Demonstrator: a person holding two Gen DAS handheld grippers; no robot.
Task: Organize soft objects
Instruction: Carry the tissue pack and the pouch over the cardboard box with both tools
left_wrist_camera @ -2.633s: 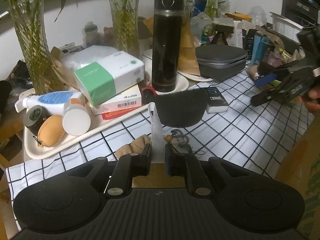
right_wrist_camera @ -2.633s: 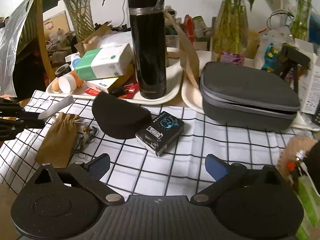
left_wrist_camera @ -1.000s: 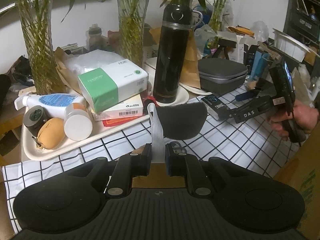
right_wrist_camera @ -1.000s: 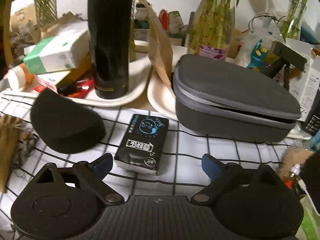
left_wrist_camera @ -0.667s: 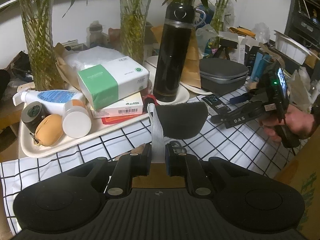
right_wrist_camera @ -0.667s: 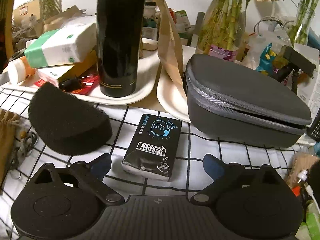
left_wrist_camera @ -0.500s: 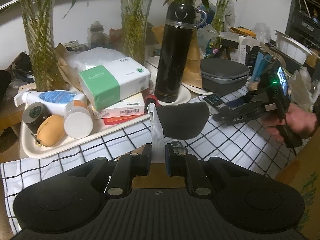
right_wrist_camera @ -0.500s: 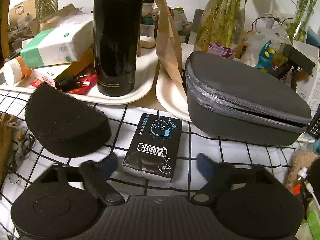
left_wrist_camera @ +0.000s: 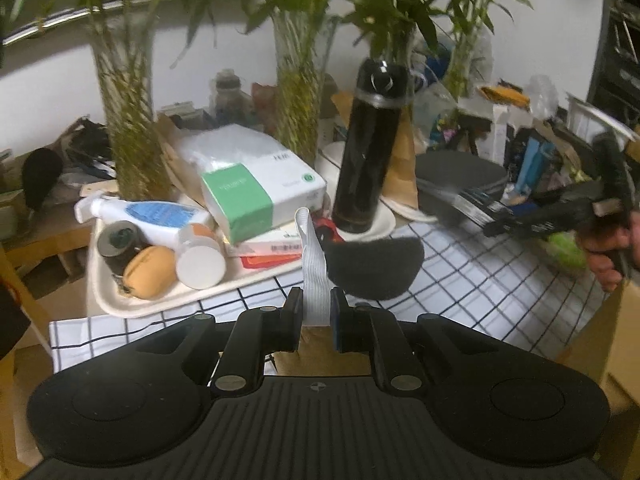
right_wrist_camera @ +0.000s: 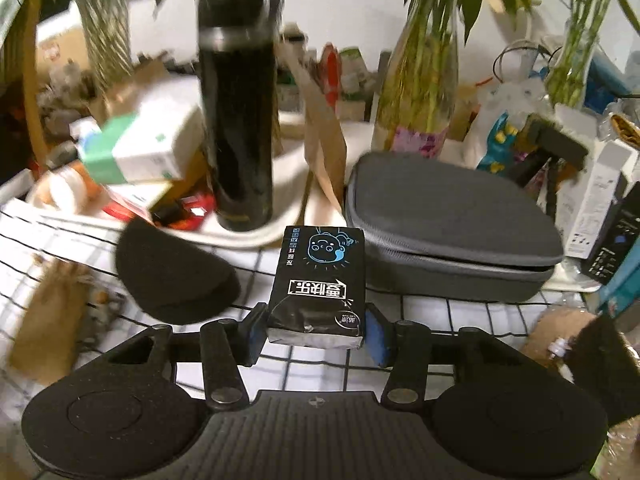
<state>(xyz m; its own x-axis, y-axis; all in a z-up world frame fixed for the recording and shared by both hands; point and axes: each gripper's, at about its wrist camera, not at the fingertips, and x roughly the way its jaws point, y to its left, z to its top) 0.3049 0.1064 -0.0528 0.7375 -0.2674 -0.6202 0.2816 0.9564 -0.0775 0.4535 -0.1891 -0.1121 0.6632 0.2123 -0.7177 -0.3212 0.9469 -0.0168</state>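
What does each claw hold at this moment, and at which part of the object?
The right claw grips the black tissue packet by its two long sides, at the near end. The left claw is shut on the lower end of a grey ribbed strap.

Tissue pack (right_wrist_camera: 318,288) glossy plastic film — sponge (left_wrist_camera: 374,266) matt, porous — flask (left_wrist_camera: 368,150) glossy.

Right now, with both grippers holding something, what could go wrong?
1. The right gripper pinches only the near end of the black tissue pack; the soft pack may sag or slip out.
2. The tall black flask stands just behind; a swing could topple it.
3. The left gripper clamps a grey strap, which might snag the black foam pad beside it.
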